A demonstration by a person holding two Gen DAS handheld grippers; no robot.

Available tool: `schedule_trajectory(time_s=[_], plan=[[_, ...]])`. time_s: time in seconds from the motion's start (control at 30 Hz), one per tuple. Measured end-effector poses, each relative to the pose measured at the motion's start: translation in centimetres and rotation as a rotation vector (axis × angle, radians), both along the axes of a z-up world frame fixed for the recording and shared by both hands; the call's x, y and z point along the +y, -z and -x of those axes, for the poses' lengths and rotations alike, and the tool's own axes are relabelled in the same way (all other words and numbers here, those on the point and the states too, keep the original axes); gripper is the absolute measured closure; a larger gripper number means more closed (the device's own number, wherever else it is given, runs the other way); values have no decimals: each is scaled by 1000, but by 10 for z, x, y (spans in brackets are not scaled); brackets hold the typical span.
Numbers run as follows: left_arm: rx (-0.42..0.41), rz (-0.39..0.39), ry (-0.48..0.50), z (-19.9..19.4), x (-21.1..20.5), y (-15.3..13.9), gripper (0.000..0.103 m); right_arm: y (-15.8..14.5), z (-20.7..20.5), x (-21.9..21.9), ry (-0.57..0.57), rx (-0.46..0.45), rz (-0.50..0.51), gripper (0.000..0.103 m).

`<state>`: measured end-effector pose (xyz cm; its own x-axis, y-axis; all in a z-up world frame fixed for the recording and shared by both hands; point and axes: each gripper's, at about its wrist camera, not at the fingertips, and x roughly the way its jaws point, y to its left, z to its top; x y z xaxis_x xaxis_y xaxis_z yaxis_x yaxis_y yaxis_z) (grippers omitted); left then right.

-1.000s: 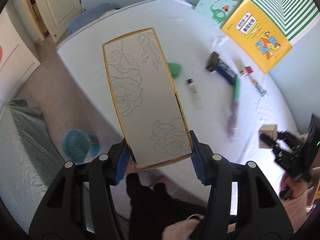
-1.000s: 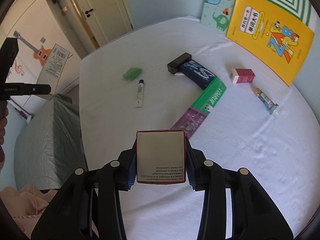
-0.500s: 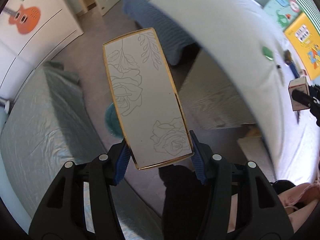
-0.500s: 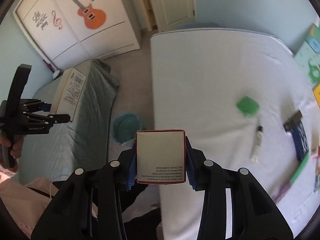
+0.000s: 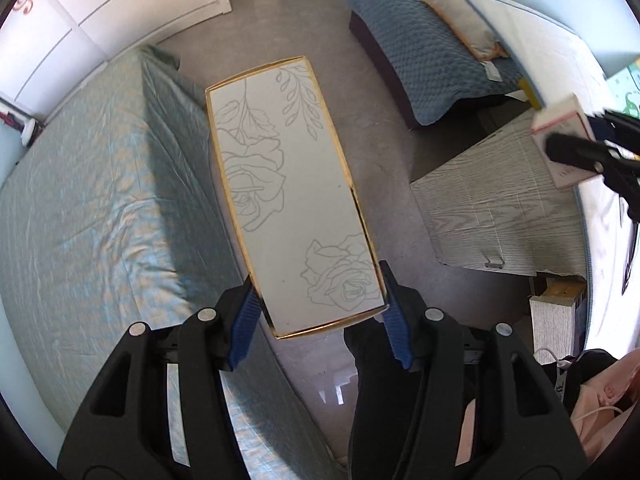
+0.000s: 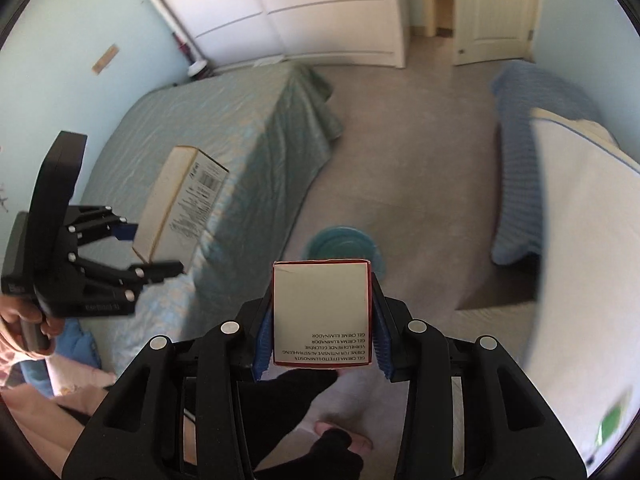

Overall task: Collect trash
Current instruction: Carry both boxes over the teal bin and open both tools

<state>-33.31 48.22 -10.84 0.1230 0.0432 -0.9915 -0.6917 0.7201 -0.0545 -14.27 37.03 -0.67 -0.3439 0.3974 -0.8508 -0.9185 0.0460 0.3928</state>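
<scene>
Cardboard is clamped in both tools; the left gripper [image 5: 320, 316] is closed on the near end of a long rose-printed box [image 5: 288, 184], which is seen at centre frame over the grey floor beside a green-covered bed [image 5: 92, 208]; the right gripper [image 6: 320, 336] is closed on a small red-edged carton [image 6: 320, 312] at lower centre; a teal bin [image 6: 344, 246] is seen on the floor just above that carton in the frame; a white-sheeted mattress [image 6: 580, 240] is seen at right.
</scene>
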Motion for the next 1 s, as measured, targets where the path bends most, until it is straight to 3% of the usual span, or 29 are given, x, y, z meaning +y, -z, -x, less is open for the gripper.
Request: schedule_trajectory(time_s=[0.3, 0.33, 0.4, 0.5, 0.63, 0.77, 0.9, 1.0], plan=[[-36, 66, -29, 4, 41, 32, 48, 25, 34, 82, -85, 76, 53, 57], [-38, 80, -30, 2, 45, 38, 37, 28, 34, 89, -83, 100, 59, 42], [-26, 69, -25, -2, 49, 43, 33, 29, 30, 88, -62, 118, 50, 26], [27, 33, -10, -7, 52, 50, 31, 30, 27, 102, -50, 108, 58, 27], [24, 70, -33, 0, 58, 54, 30, 25, 19, 106, -42, 99, 45, 26], [43, 49, 7, -2, 55, 50, 29, 22, 9, 96, -20, 83, 51, 26], [48, -8, 106, -21, 44, 33, 28, 18, -8, 67, 27, 66, 41, 26], [24, -69, 248, -48, 26, 14, 23, 11, -24, 35, 75, 56, 28, 26]])
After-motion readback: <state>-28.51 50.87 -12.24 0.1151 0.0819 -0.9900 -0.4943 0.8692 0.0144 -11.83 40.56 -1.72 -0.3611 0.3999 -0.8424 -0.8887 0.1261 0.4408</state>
